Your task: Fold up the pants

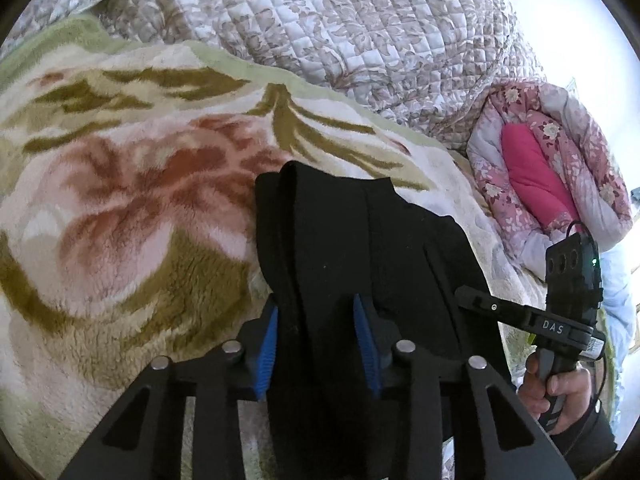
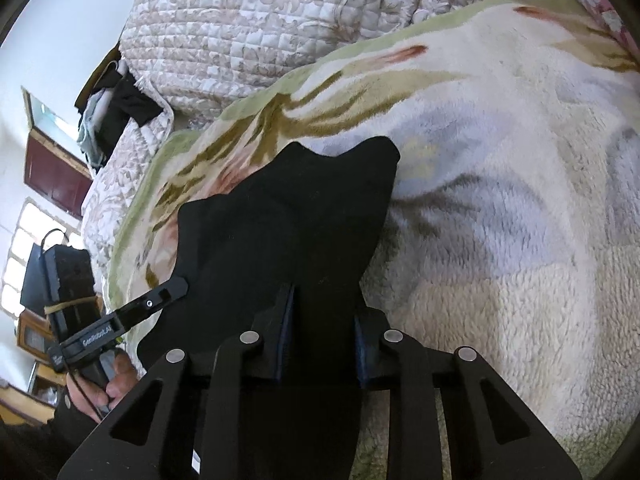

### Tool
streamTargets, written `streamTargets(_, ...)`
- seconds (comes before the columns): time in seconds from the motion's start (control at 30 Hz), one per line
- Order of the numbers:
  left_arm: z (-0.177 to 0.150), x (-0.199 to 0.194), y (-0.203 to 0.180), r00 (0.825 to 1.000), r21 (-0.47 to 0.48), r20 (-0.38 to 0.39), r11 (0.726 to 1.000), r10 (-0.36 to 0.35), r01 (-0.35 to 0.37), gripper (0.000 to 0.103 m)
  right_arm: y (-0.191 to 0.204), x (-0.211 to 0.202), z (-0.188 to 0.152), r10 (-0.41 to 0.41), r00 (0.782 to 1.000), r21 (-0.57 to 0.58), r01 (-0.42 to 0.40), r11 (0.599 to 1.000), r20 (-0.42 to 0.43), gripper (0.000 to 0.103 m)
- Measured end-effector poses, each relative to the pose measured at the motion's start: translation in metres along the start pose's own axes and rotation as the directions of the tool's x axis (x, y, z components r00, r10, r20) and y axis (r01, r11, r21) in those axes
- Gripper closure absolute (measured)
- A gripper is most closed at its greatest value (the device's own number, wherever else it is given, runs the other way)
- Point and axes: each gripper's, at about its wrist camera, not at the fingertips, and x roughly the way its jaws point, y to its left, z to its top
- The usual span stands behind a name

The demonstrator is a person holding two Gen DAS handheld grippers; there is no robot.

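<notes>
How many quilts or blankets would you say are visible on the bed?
3: the fleece blanket under the black pants, the beige quilt behind it, the pink quilt bundled at right. More may be hidden.

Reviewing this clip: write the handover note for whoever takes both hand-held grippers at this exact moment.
Left hand-held gripper: black pants bunched between its blue pads, which look closed on the cloth.
Right hand-held gripper: same pants between its fingers, apparently gripped.
Pants: partly lifted at the near end, far end draped on the floral fleece blanket; quilted cover lies beyond it.
Done: both ends grasped. No finished fold is visible.
Left: lay the pants flat, fold them, release.
</notes>
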Motion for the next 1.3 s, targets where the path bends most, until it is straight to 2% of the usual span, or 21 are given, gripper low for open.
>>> streamTargets(0.13,0.007,-0.013,-0.011,1.000,0.031,0.023,1.000,0.001,-0.002,0.078,0.018,-0.016,0.002,-0.001,0.999,-0.045,0.003,0.999,0.054,0.086)
streamTargets(0.23,0.015,-0.020,-0.024,0.999,0.081,0.033,0.997,0.006,-0.008,0.081,0.031,-0.023,0.008,0.007,0.997,-0.072,-0.001,0.997,0.078,0.087)
streamTargets(0.4,0.036,-0.024,-0.038,0.999,0.132,0.049,0.991,0.023,-0.029,0.081,0.049,-0.023,0.033,0.010,0.995,-0.115,0.002,0.993,0.101,0.087)
streamTargets(0.57,0.075,-0.025,-0.035,0.993,0.155,0.112,0.987,0.033,-0.050,0.081,0.063,-0.016,0.074,0.004,0.988,-0.156,0.021,0.988,0.157,0.087)
streamTargets(0.7,0.108,-0.007,-0.019,0.991,0.173,0.129,0.983,0.038,-0.060,0.080,0.057,0.005,0.102,-0.006,0.985,-0.174,0.037,0.984,0.173,0.086)
streamTargets(0.77,0.119,0.011,-0.003,0.990,0.162,0.118,0.983,0.072,-0.091,0.076,0.045,0.023,0.110,-0.049,0.985,-0.159,0.076,0.984,0.167,0.082)
streamTargets(0.87,0.120,0.032,0.019,0.979,0.116,0.089,0.974,0.186,-0.196,0.079,0.024,0.040,0.109,-0.166,0.976,-0.137,0.185,0.973,0.141,0.081)
streamTargets(0.93,0.118,0.035,0.029,0.974,0.102,0.063,0.970,0.215,-0.221,0.079,0.021,0.038,0.109,-0.203,0.969,-0.146,0.222,0.964,0.138,0.081)
streamTargets(1.0,0.117,0.026,0.032,0.970,0.092,0.085,0.967,0.229,-0.237,0.079,0.024,0.026,0.106,-0.203,0.966,-0.162,0.228,0.960,0.159,0.081)
streamTargets(1.07,0.114,0.013,0.025,0.971,0.091,0.119,0.972,0.207,-0.218,0.079,0.032,0.019,0.099,-0.208,0.961,-0.198,0.243,0.949,0.185,0.076)
streamTargets(1.17,0.100,-0.001,0.007,0.973,0.138,0.155,0.971,0.174,-0.195,0.079,0.051,0.015,0.082,-0.225,0.951,-0.270,0.279,0.922,0.212,0.076)
streamTargets(1.3,0.072,0.004,-0.011,0.983,0.207,0.119,0.964,0.143,-0.165,0.078,0.074,0.021,0.054,-0.212,0.957,-0.361,0.272,0.892,0.199,0.074)
